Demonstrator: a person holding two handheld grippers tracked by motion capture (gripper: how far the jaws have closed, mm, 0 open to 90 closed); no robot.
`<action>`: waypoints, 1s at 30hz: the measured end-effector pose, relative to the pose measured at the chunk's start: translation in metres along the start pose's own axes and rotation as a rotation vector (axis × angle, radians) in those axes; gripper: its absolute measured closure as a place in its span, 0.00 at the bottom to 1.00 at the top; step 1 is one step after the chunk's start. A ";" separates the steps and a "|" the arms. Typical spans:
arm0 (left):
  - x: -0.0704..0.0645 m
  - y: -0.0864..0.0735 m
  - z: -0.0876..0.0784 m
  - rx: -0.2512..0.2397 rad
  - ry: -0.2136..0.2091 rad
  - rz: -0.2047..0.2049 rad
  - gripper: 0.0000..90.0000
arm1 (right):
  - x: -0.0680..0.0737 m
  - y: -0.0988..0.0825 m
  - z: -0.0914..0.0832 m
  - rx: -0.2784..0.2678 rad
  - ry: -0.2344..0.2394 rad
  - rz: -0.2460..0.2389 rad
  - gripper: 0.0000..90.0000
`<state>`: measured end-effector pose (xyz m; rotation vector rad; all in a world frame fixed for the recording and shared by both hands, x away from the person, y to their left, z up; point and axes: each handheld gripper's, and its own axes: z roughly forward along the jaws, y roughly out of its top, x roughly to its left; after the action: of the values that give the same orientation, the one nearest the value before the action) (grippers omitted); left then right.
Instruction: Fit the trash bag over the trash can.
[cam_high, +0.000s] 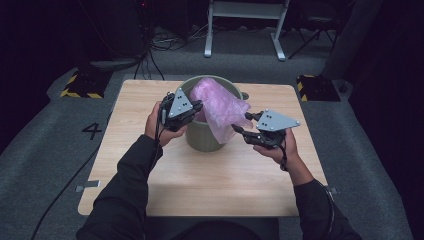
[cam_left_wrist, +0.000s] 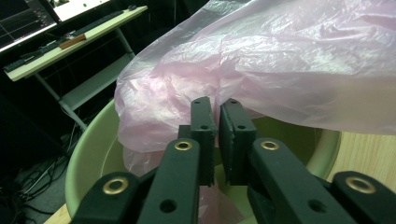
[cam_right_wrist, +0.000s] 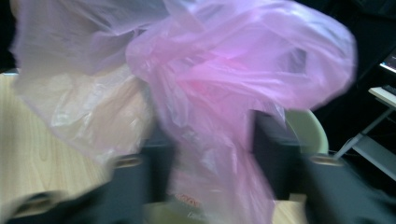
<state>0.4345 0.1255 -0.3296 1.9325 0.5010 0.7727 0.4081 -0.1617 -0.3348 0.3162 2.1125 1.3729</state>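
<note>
A pale green bin (cam_high: 205, 137) stands mid-table with a thin pink plastic bag (cam_high: 220, 102) bunched over its mouth and spilling down its right side. My left gripper (cam_high: 199, 106) is at the bin's left rim. In the left gripper view its jaws (cam_left_wrist: 218, 116) stand a narrow slit apart, tips right under the bag (cam_left_wrist: 280, 60), above the bin (cam_left_wrist: 93, 158). My right gripper (cam_high: 245, 122) is at the bag's hanging right edge. Its view is blurred. The jaws (cam_right_wrist: 210, 140) stand wide apart with loose bag film (cam_right_wrist: 224, 70) draped between them, and I see no pad pressing on it.
The wooden table (cam_high: 225, 175) has bare surface in front of the bin and on both sides. Beyond it are grey carpet, cables, yellow-black striped blocks (cam_high: 82, 85) and a white frame's legs (cam_high: 245, 30). A desk with a keyboard (cam_left_wrist: 70, 37) stands behind the bin.
</note>
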 end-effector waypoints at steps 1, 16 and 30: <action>0.000 0.000 0.000 0.000 -0.002 -0.001 0.90 | 0.000 0.000 0.002 -0.005 0.013 0.005 0.80; -0.028 0.006 -0.033 -0.032 -0.049 -0.085 0.26 | 0.000 -0.001 0.011 0.007 -0.027 0.013 0.99; -0.082 0.029 -0.012 -0.038 -0.105 -0.046 0.28 | 0.004 -0.003 0.012 0.026 -0.061 -0.003 1.00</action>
<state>0.3678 0.0687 -0.3246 1.9085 0.4614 0.6432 0.4120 -0.1520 -0.3427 0.3611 2.0821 1.3184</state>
